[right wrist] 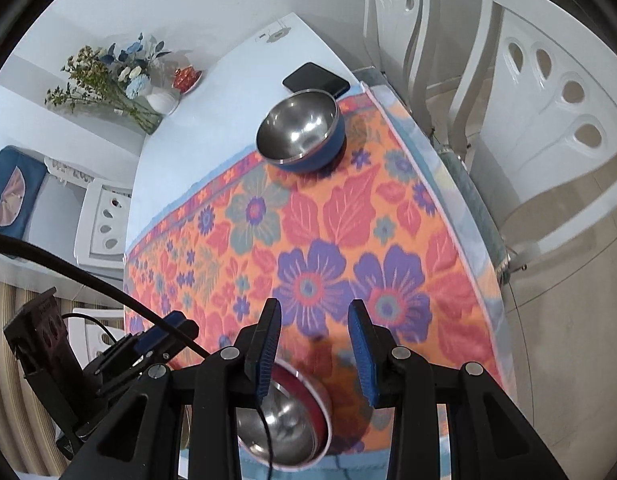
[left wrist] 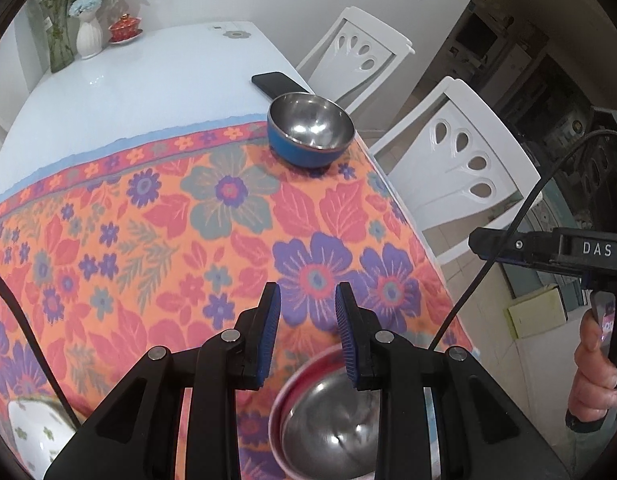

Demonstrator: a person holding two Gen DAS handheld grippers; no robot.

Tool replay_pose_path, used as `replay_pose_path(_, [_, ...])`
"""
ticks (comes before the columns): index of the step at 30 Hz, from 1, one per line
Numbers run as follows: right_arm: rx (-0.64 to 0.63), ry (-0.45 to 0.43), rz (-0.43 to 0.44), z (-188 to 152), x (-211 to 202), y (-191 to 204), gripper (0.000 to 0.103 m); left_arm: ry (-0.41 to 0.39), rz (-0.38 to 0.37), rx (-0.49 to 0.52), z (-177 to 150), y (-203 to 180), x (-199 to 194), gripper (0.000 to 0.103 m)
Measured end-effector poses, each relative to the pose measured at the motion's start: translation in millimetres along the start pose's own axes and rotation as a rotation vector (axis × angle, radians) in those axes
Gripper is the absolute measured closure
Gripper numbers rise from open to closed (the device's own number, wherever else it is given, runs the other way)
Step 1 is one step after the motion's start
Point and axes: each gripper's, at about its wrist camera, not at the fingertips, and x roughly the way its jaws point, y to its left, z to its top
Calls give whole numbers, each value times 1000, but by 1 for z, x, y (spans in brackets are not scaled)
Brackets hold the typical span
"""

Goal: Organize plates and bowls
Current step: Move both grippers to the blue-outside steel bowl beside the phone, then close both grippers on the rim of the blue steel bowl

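A blue bowl (left wrist: pixel 310 128) (right wrist: pixel 298 130) with a steel inside stands upright at the far edge of the floral cloth (left wrist: pixel 168 240). A red-rimmed steel bowl (left wrist: pixel 328 420) (right wrist: pixel 284 420) sits near the front edge, below both grippers. My left gripper (left wrist: pixel 307 292) hangs above that bowl, its jaws a narrow gap apart with nothing between them. My right gripper (right wrist: pixel 315 308) stands the same way, empty, above and just right of the bowl. A white bowl with a flower pattern (left wrist: pixel 32 428) shows at the lower left, partly hidden by the left gripper's body.
A black phone (left wrist: pixel 276 82) (right wrist: pixel 316 78) lies just behind the blue bowl. Flower vases (left wrist: pixel 88 36) and a red lidded cup (left wrist: pixel 125 26) stand at the table's far end. White chairs (left wrist: pixel 456 168) (right wrist: pixel 548 100) line the right side. A hand (left wrist: pixel 592 376) holds the right gripper's handle.
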Motion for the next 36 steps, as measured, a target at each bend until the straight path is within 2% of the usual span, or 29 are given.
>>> replay_pose_path(2, [0, -2, 0, 13, 4, -2, 70, -3, 6, 11, 12, 0, 5, 78])
replay_pose_path(4, [15, 4, 0, 26, 12, -5, 64, -13, 5, 10, 26, 1, 11, 77])
replay_pose_path(5, [22, 7, 5, 32, 16, -7, 63, -14, 4, 5, 34, 2, 15, 69])
replay_pose_path(10, [67, 24, 25, 67, 44, -17, 54, -7, -50, -83, 78, 20, 43, 64])
replay_pose_path(15, [85, 30, 18, 102, 75, -23, 53, 5, -85, -152, 110, 36, 77, 59])
replay_pose_path(23, [69, 8, -35, 149, 119, -32, 53, 77, -107, -213, 143, 54, 149, 59])
replay_pose_path(30, [37, 20, -55, 168, 154, -38, 53, 90, -128, -225, 158, 60, 181, 59])
replay_pose_path(34, [15, 28, -49, 172, 168, -37, 58, 91, -135, -222, 161, 61, 193, 62])
replay_pose_path(36, [10, 34, -43, 173, 173, -37, 62, 93, -140, -218, 162, 61, 198, 69])
